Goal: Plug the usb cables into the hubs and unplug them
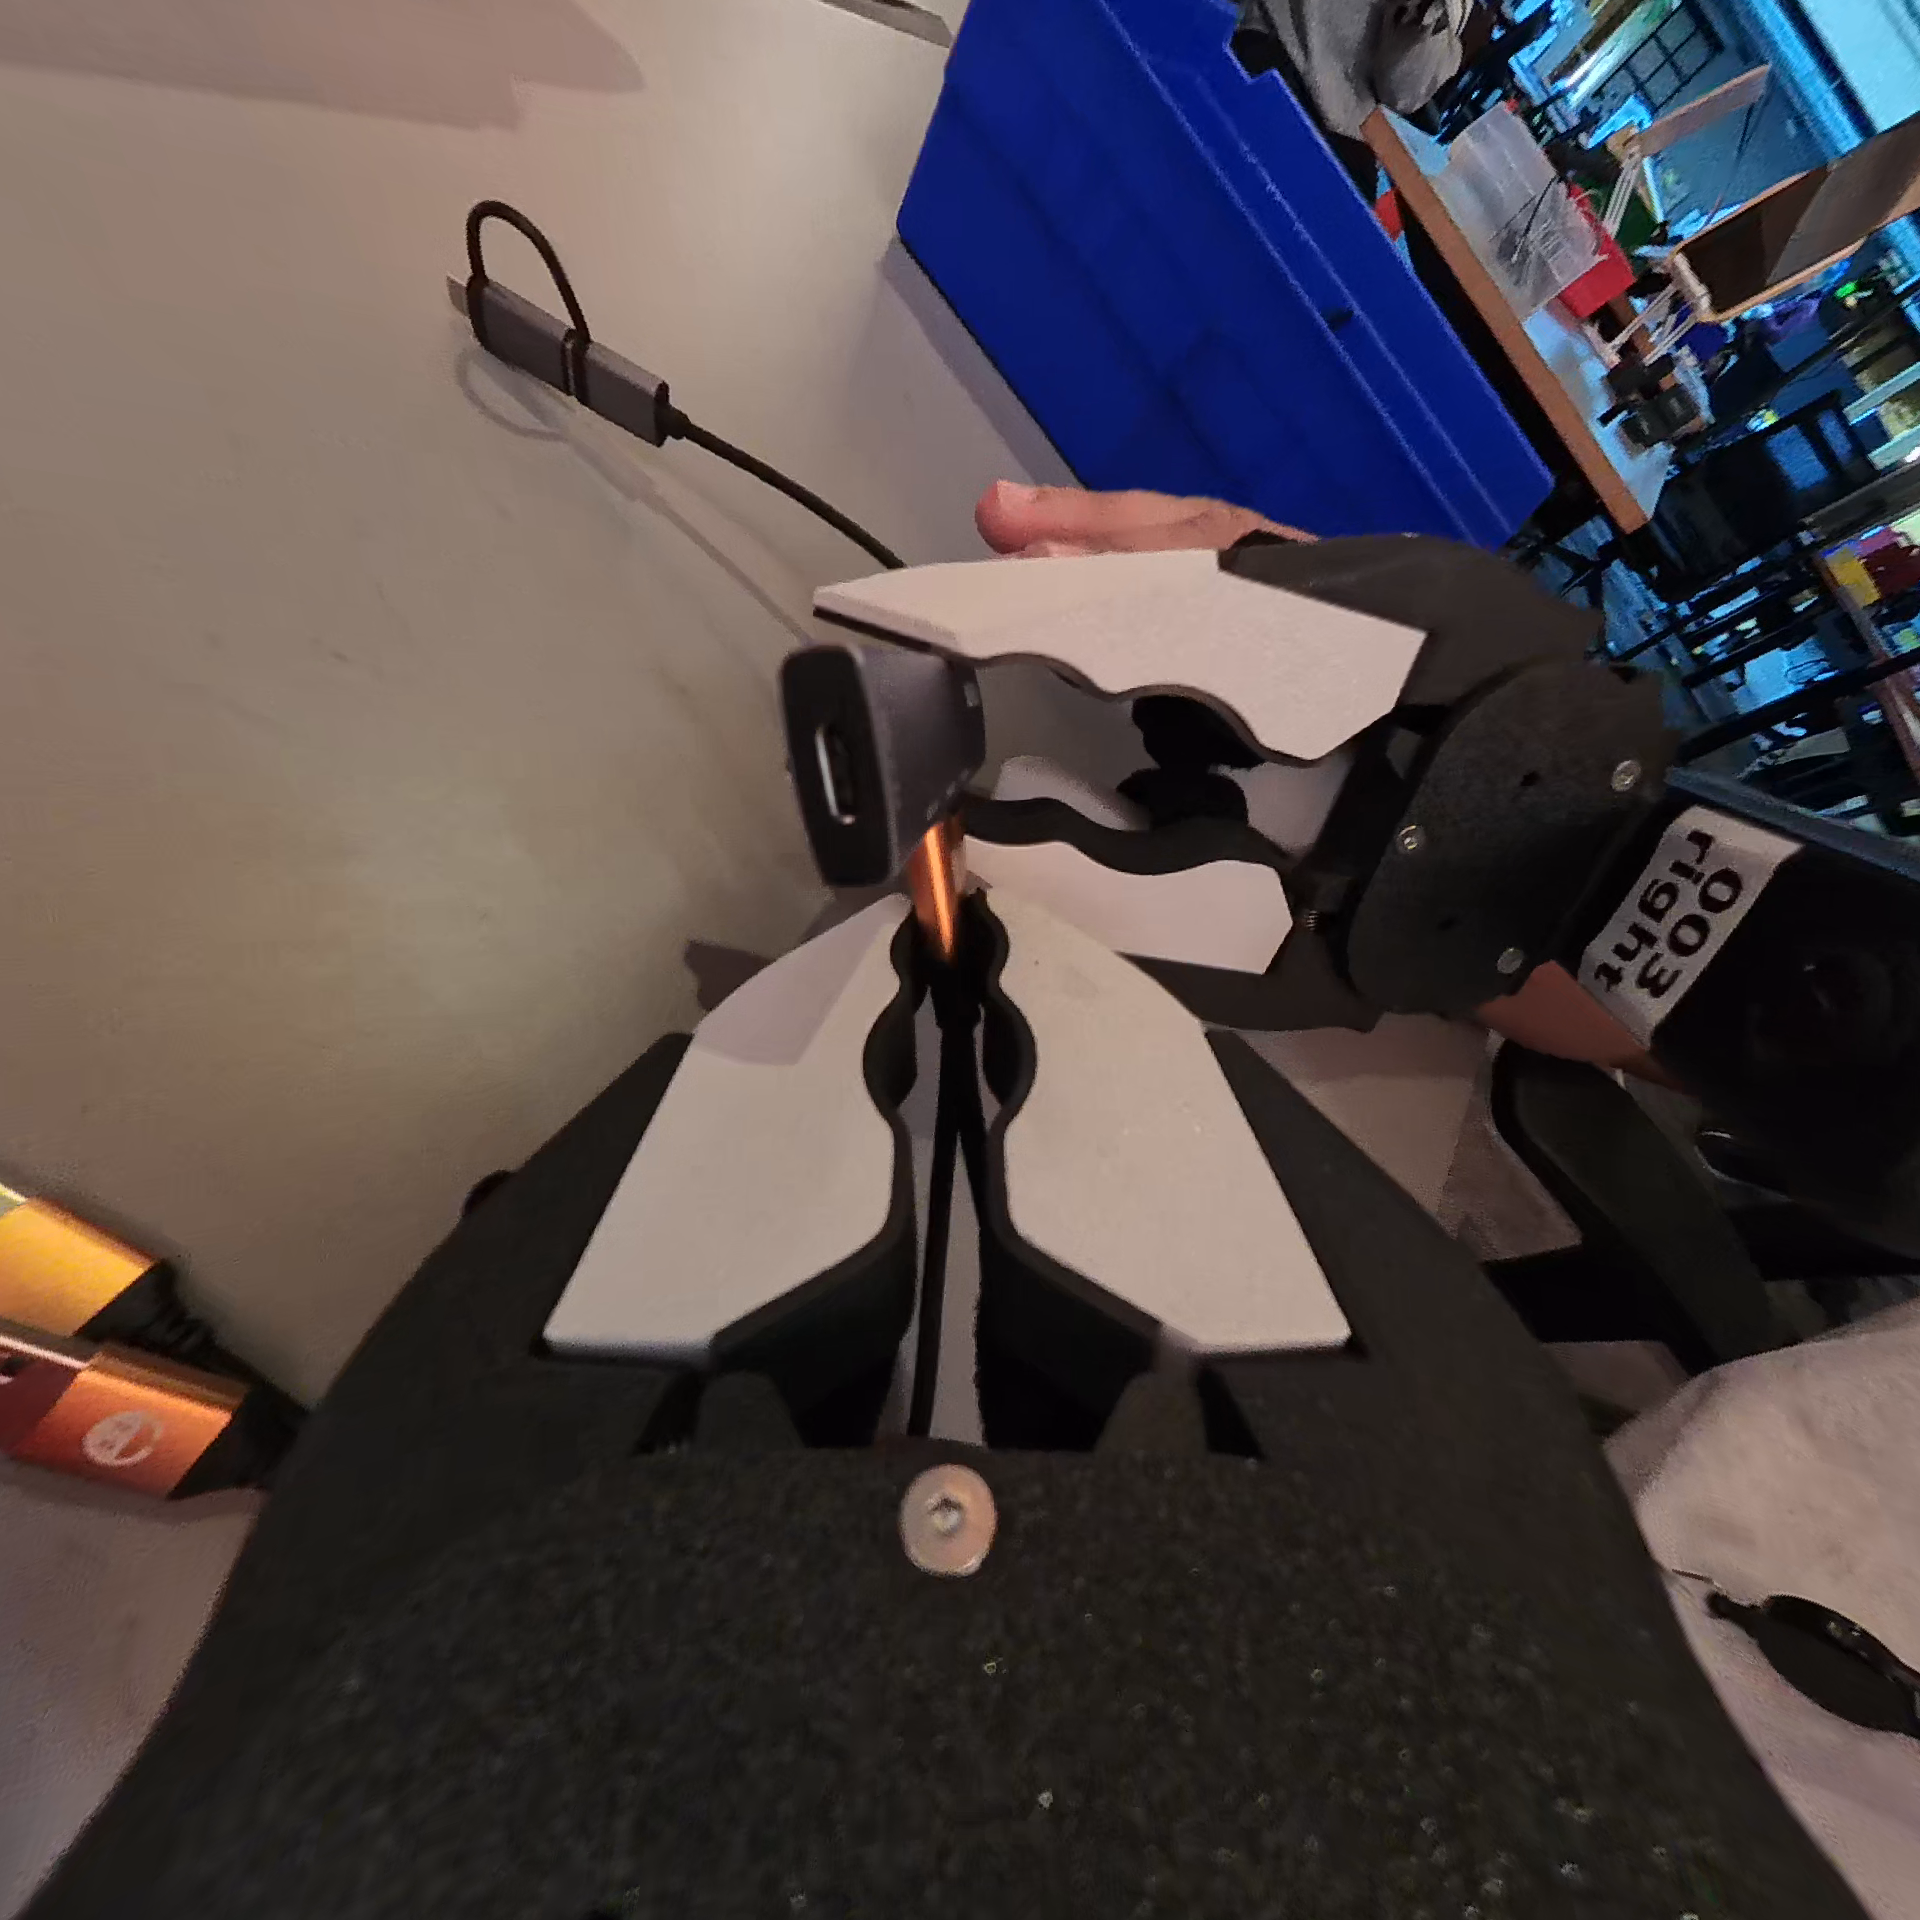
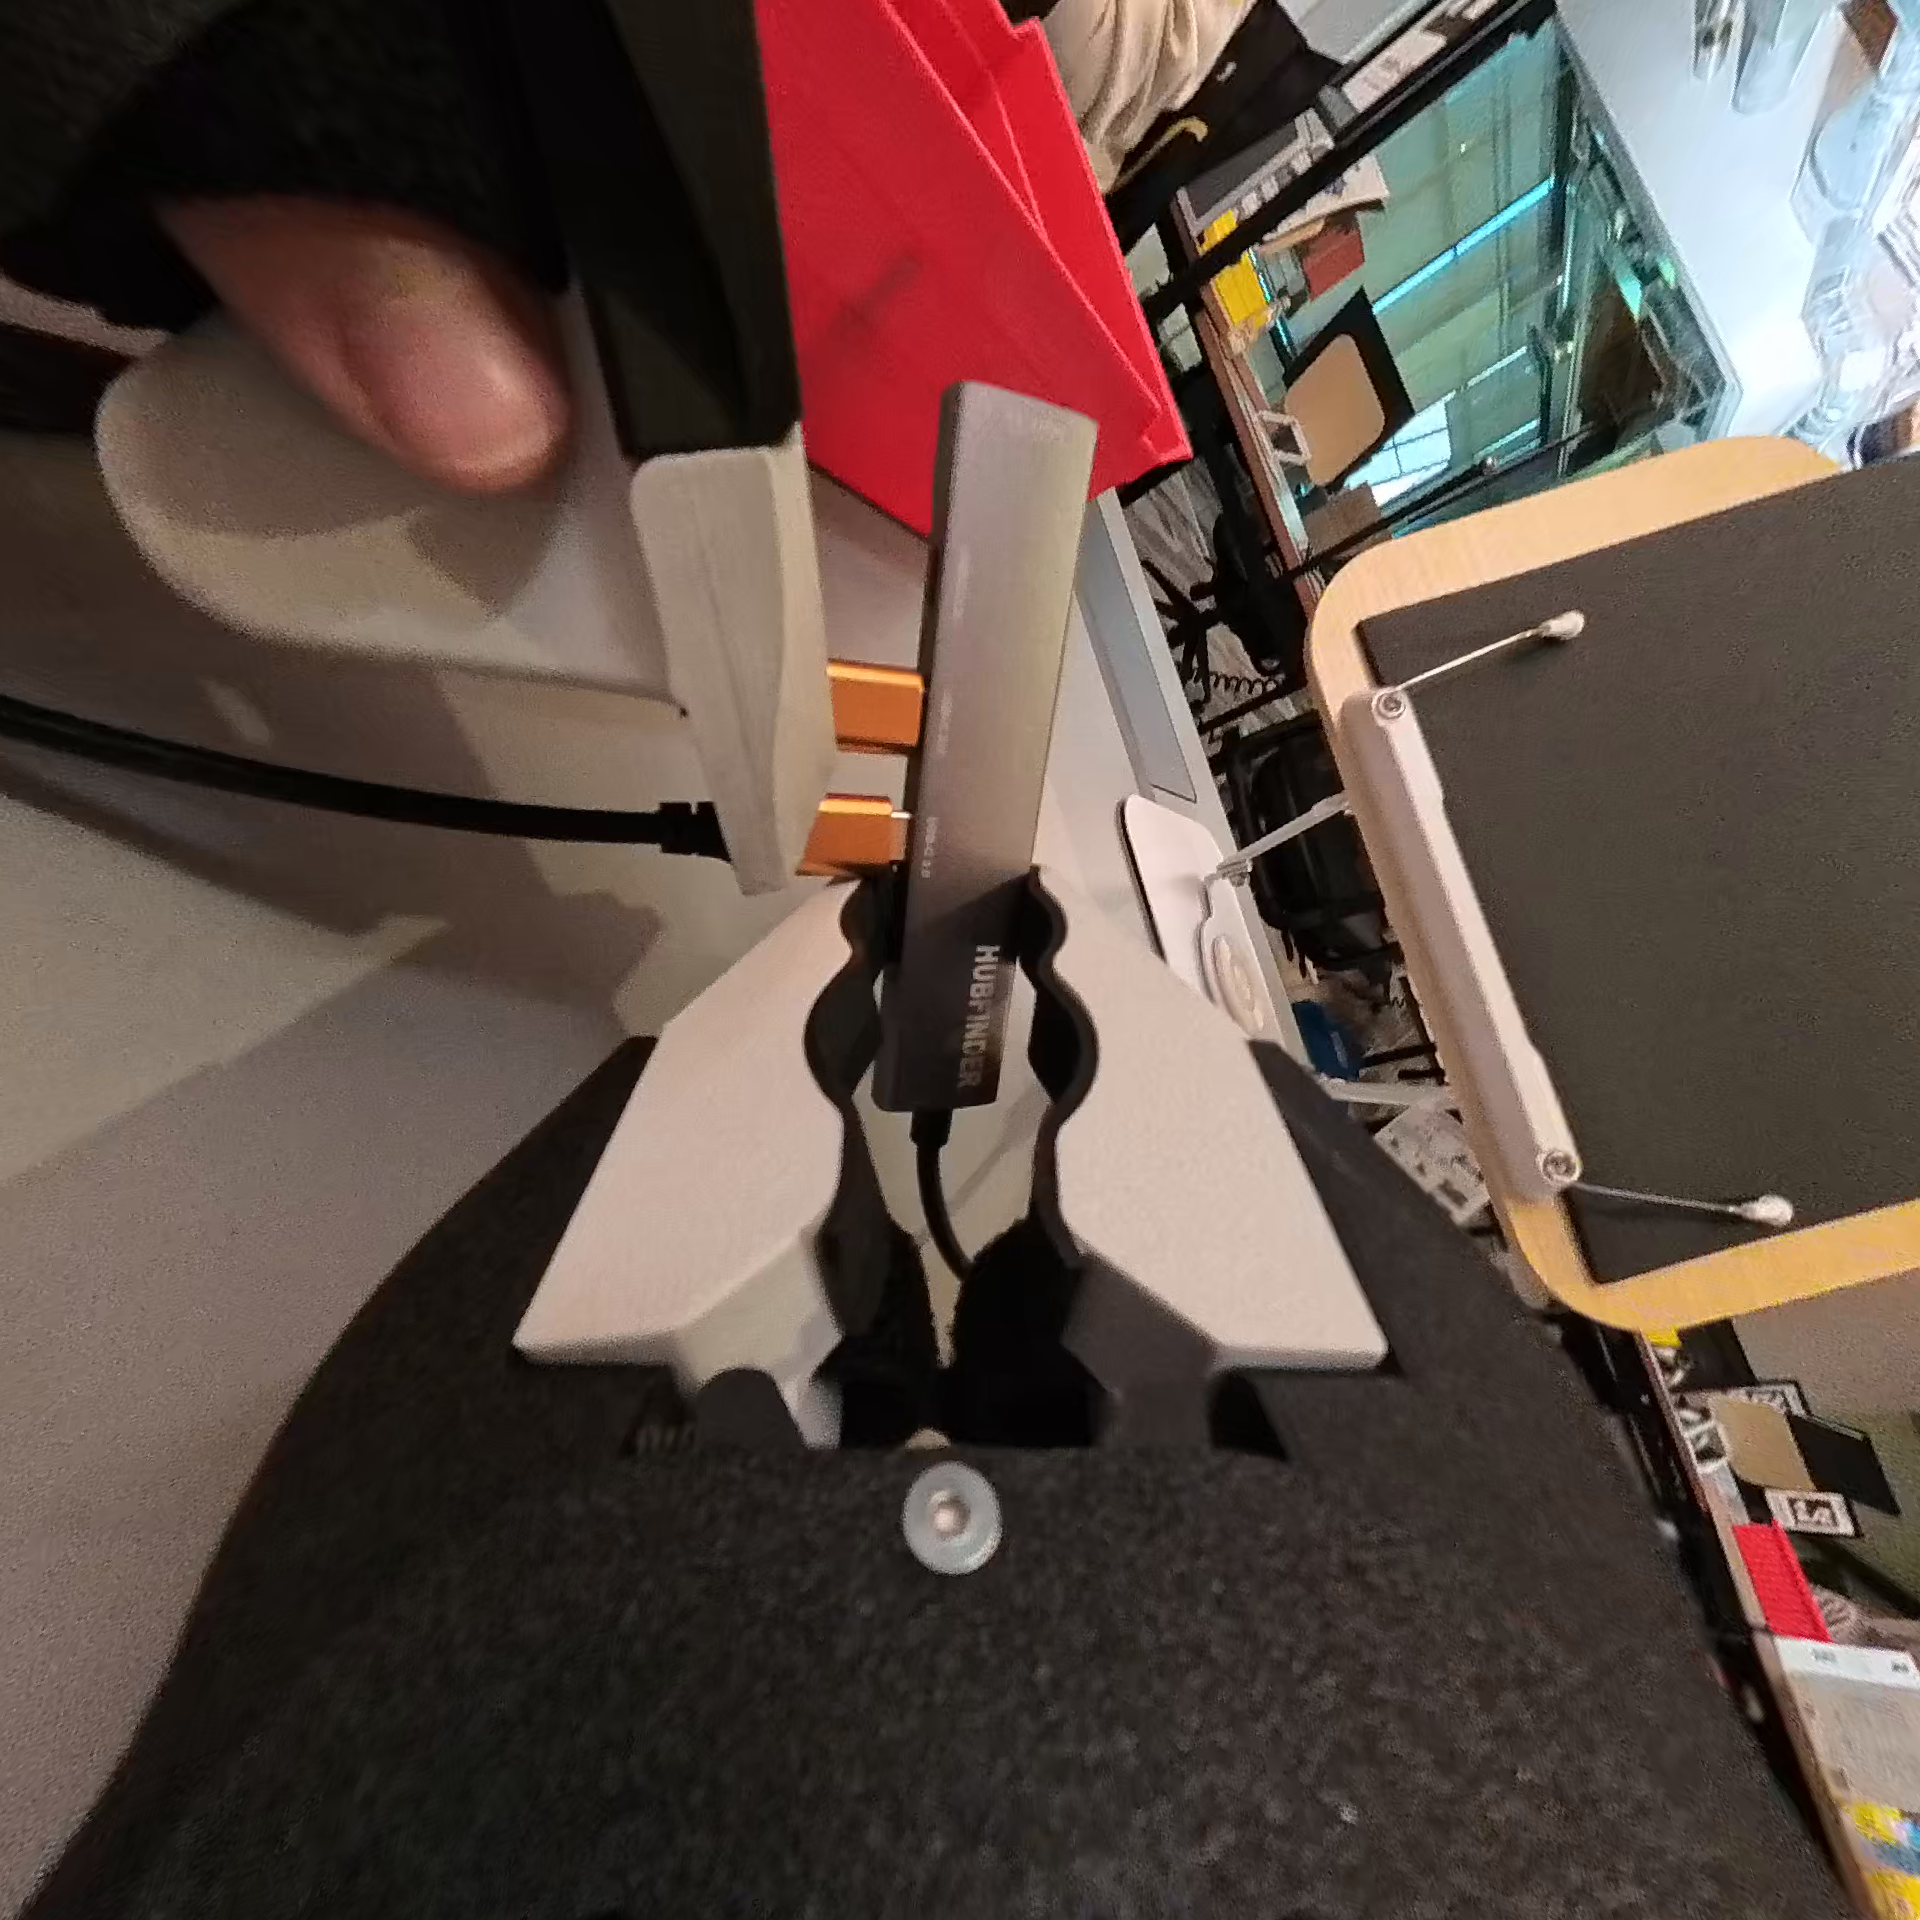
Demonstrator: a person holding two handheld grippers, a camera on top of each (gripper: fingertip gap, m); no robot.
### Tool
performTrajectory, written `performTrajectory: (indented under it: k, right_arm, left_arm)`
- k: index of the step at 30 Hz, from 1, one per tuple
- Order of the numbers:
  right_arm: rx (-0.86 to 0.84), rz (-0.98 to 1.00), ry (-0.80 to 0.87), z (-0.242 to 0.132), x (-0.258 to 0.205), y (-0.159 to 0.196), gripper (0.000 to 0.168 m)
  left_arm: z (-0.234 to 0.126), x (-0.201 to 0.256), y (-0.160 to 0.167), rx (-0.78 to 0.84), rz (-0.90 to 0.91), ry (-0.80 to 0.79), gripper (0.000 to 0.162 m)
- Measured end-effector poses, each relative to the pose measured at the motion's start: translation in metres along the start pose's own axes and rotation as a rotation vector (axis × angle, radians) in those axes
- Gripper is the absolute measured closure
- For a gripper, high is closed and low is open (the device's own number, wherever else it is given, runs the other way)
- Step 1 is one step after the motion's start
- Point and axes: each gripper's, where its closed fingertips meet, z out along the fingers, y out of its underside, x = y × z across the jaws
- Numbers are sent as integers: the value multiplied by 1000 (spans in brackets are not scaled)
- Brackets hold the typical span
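My left gripper [image 1: 940, 925] is shut on an orange metal plug [image 1: 933, 891] with a black cable running back between the fingers. The plug's tip meets the side of a slim grey USB hub [image 1: 883, 764]. My right gripper [image 2: 951, 904] is shut on the hub's lower end [image 2: 987, 727] and holds it upright above the white table [image 1: 312, 727]. In the right wrist view the left gripper [image 2: 769, 675] comes in from the left, with two orange plugs [image 2: 857, 831] showing against the hub's side. The black cable [image 2: 312, 784] leads to the lower one. The right gripper [image 1: 894, 727] also shows in the left wrist view.
A grey adapter with a looped black cable [image 1: 566, 332] lies on the table farther off. More orange connectors [image 1: 104, 1351] lie at the lower left. A blue bin [image 1: 1195, 260] stands behind; a red bin [image 2: 935, 260] shows in the right wrist view. A wood-rimmed black panel [image 2: 1662, 883] stands to the right. Spacing between my two grippers at the tips: around 4 cm. From either gripper's tips it is about 35 cm to the wood-rimmed black panel [image 2: 1662, 883].
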Motion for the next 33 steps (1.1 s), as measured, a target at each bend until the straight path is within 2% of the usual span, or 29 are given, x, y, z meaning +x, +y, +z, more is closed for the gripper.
performTrajectory:
  k: [9, 16, 30, 31, 33]
  right_arm:
    - [12, -96, 17, -4, 5, -3, 146]
    - [9, -134, -19, -5, -2, -2, 145]
    - [11, -10, -34, 0, 2, 1, 147]
    - [-2, -4, -23, 2, 6, 6, 147]
    - [-9, 30, -8, 4, 15, 13, 147]
  left_arm:
    - [1, 5, -5, 69, -46, 43, 158]
    - [-2, 6, -1, 23, -45, 81, 158]
    - [-1, 8, -2, 10, -48, 86, 155]
    - [-3, 8, -3, 15, -41, 76, 149]
    - [-17, 10, -13, 67, -16, 19, 124]
